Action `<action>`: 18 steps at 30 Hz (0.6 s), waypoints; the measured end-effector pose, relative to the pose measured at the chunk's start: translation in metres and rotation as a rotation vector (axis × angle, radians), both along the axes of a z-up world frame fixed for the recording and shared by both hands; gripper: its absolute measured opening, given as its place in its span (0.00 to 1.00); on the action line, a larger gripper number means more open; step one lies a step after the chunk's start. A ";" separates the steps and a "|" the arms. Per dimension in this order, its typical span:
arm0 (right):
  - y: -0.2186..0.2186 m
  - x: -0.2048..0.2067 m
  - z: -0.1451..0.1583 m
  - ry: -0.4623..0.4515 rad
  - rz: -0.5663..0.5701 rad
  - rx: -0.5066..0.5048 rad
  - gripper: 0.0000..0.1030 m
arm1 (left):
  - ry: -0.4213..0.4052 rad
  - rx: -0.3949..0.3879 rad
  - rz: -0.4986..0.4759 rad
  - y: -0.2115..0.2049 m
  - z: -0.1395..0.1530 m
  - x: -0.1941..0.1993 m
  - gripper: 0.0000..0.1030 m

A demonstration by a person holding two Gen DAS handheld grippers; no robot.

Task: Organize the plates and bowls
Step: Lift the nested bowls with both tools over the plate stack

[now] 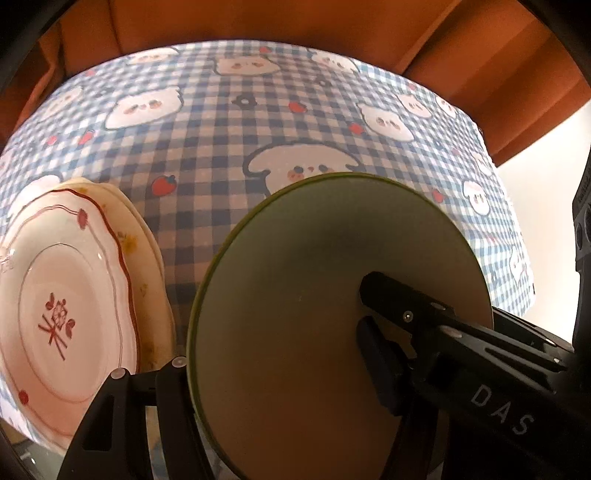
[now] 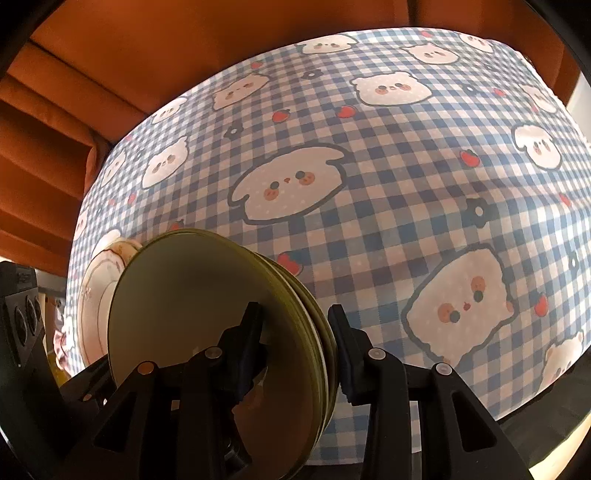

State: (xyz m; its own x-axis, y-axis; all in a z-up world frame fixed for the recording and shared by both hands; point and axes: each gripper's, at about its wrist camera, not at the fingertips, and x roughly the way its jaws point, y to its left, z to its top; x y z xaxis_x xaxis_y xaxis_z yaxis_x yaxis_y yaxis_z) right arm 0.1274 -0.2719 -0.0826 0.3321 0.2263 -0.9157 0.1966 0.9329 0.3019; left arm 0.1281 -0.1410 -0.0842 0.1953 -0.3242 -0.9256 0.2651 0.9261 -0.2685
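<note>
Count first: a stack of green plates (image 1: 314, 295) fills the lower middle of the left wrist view. From the right wrist view (image 2: 177, 314) I make out at least four rims fanned along its right edge, but the exact number is hard to read. At the lower left of the left view sit two more plates. A pink plate (image 1: 74, 295) with a wavy red rim lies on top of a cream plate (image 1: 147, 266) with yellow flowers, and both are cut off by the frame edge. They rest on the surface, which is covered by a blue checked tablecloth (image 1: 221, 166). An orange curtain (image 1: 258, 22) runs across the top.

The right gripper (image 2: 295, 310) is clamped narrow on the green stack. One pad (image 2: 247, 347) lies on the top plate's face and the other is against the outer rims.

The left gripper (image 1: 291, 398) straddles the same stack. One finger (image 1: 162, 376) is just beside the left rim, and the other is hidden under the plates. Whether it grips, I cannot tell.

The stack's underside is hidden, so whether it touches the cloth is unclear.
</note>
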 end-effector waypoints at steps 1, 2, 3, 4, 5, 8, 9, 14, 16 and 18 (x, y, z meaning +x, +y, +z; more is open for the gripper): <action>-0.002 0.000 0.003 -0.010 0.013 0.003 0.39 | -0.011 0.003 0.014 -0.001 0.003 -0.001 0.63; -0.003 0.001 0.005 -0.020 0.020 0.006 0.39 | -0.019 0.005 0.029 -0.002 0.006 -0.002 0.63; -0.004 0.001 0.008 -0.030 0.026 0.008 0.39 | -0.026 0.007 0.046 -0.002 0.010 -0.003 0.63; -0.005 0.001 0.012 -0.044 0.041 0.010 0.39 | -0.033 0.009 0.059 -0.002 0.014 -0.004 0.63; -0.006 0.002 0.016 -0.052 0.049 0.013 0.39 | -0.044 0.015 0.073 -0.003 0.019 -0.005 0.63; -0.008 0.003 0.030 -0.084 0.087 0.034 0.39 | -0.073 0.031 0.116 -0.003 0.033 -0.008 0.63; -0.007 0.003 0.033 -0.093 0.096 0.039 0.39 | -0.083 0.035 0.132 -0.001 0.038 -0.010 0.63; 0.006 0.002 0.052 -0.130 0.145 0.041 0.39 | -0.113 0.045 0.166 0.010 0.051 -0.013 0.63; 0.013 0.002 0.056 -0.138 0.151 0.034 0.39 | -0.121 0.038 0.169 0.017 0.053 -0.013 0.63; 0.019 0.001 0.060 -0.149 0.149 0.024 0.39 | -0.132 0.029 0.160 0.022 0.055 -0.010 0.63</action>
State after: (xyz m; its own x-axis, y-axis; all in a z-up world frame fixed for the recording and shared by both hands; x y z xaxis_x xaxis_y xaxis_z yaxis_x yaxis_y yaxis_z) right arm 0.1284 -0.2532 -0.0226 0.4247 0.3043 -0.8526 0.0085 0.9404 0.3399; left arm 0.1178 -0.1195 -0.0288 0.3623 -0.2527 -0.8972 0.1450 0.9661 -0.2136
